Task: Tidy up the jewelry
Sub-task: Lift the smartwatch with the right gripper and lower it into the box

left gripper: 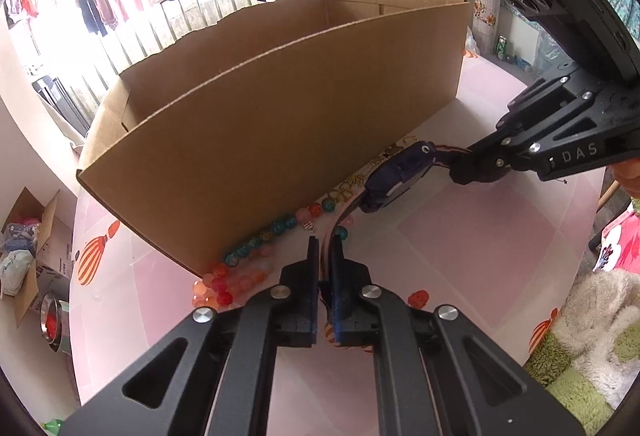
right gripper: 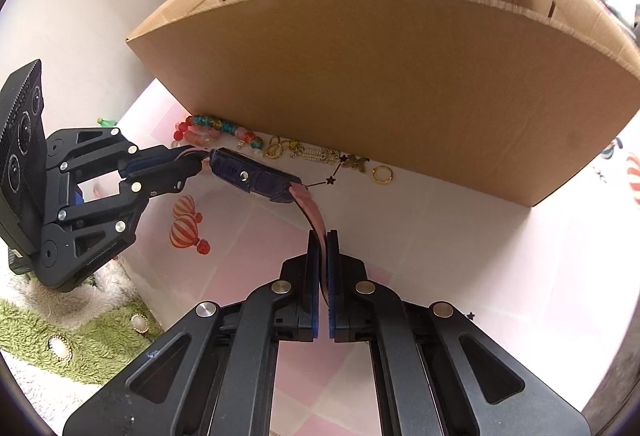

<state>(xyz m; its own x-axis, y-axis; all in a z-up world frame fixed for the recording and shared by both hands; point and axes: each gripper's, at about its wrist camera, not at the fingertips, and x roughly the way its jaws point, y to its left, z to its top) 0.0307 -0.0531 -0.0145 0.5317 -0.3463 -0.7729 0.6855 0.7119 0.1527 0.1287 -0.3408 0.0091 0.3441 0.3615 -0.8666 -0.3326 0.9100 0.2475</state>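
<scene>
Wristwatch (right gripper: 256,178), light with floppy strap: your left gripper (left gripper: 325,242) and right gripper (right gripper: 323,236) each clamp a strap end; keep holding there.

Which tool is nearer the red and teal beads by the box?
Left. The left tool, shut on the watch strap, sits just beside the beads; the right tool grips the strap's other end, beyond the watch body.

My black left gripper (left gripper: 325,248) and black right gripper (right gripper: 323,242), both with blue pads, pinch a watch (right gripper: 256,178) with a dark navy body and a pink strap. The cardboard box (right gripper: 400,84) is plain brown. The tablecloth (right gripper: 480,256) is pale pink checks with orange-striped balloons, and the beads (left gripper: 240,268) are red, orange, pink and teal.
</scene>
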